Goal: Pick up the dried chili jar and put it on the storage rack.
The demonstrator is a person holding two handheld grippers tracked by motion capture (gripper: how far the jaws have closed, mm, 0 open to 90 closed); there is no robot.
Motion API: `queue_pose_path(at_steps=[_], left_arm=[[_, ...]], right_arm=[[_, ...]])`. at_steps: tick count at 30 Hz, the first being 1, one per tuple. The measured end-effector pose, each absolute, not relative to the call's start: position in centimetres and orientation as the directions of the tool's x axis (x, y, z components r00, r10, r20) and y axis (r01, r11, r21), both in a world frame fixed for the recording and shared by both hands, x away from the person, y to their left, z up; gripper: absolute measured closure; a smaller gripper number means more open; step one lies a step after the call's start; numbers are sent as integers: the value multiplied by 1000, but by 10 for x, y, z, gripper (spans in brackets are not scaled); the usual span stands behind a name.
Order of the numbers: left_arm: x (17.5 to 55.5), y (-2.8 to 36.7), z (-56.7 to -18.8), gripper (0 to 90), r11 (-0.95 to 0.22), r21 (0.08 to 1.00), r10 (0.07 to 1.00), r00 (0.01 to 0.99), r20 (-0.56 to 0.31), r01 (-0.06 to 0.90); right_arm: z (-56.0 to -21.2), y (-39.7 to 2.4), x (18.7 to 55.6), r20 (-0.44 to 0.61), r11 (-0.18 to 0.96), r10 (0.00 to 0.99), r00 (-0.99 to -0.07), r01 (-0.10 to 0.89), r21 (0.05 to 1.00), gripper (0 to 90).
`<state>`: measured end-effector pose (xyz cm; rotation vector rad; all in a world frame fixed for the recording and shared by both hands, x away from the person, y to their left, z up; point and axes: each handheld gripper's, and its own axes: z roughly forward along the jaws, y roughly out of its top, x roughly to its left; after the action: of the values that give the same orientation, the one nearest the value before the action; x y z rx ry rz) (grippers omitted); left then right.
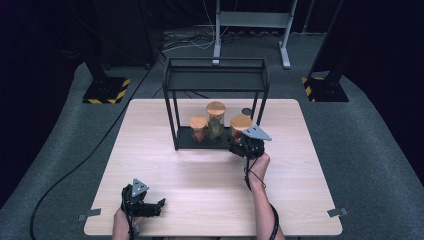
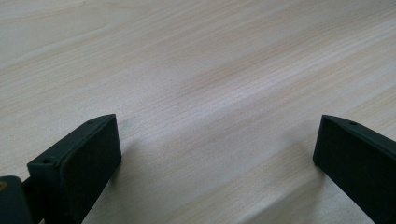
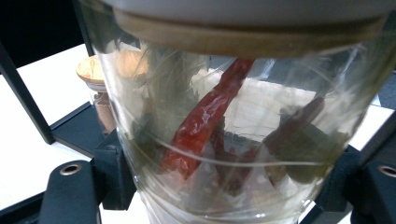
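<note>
Glass filled the space between the right gripper's (image 1: 240,143) jaws: they were clamped on a jar (image 3: 233,130) with a wooden lid (image 1: 241,121), one black pad pressed to each side of its lower wall. Through the wall showed a long dried red chilli (image 3: 205,126) and some darker bits. Seen from above, this jar sat at the right front corner of the black rack's (image 1: 215,75) lower shelf, directly ahead of the right gripper; whether it rested on the shelf or hung just clear of it could not be told.

Two more lidded jars stood on that shelf beyond and to the left of the held one: a tall one (image 1: 216,120) near the middle and a short one (image 1: 198,128) further left, both untouched. The rack's upper shelf was bare.

By my reading the work was at an early or middle stage: one jar gripped at the shelf edge, either being set in or drawn out, with the other two either placed already or waiting.

Well apart from the rack, at the near edge of the wooden table (image 2: 196,70), the left gripper (image 1: 155,205) lay idle, jaws spread wide with nothing but tabletop between them, far back and left of the jars.
</note>
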<state>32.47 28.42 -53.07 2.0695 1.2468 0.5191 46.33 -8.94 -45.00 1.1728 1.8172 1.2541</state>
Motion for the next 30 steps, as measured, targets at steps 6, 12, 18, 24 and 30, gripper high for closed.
queue_pose_path(at_steps=[6,12,18,24,30], left_arm=[[325,284,-531,2,-330,709,884,467,0,623],[325,284,-531,2,-329,710,884,468,-1,623],[325,284,-531,2,-329,710,883,469,-1,622],[325,284,-531,2,-329,710,883,469,-1,622],[325,284,-531,2,-330,710,883,470,0,622]], right_arm=[[-453,-87,470,-7,148,917,-399,323,935,244],[-457,-85,477,1,144,918,-396,337,931,244],[-461,-83,483,6,139,921,-389,344,928,244],[-464,-79,488,9,136,924,-383,351,926,244],[-467,-75,493,6,136,929,-369,355,925,244]])
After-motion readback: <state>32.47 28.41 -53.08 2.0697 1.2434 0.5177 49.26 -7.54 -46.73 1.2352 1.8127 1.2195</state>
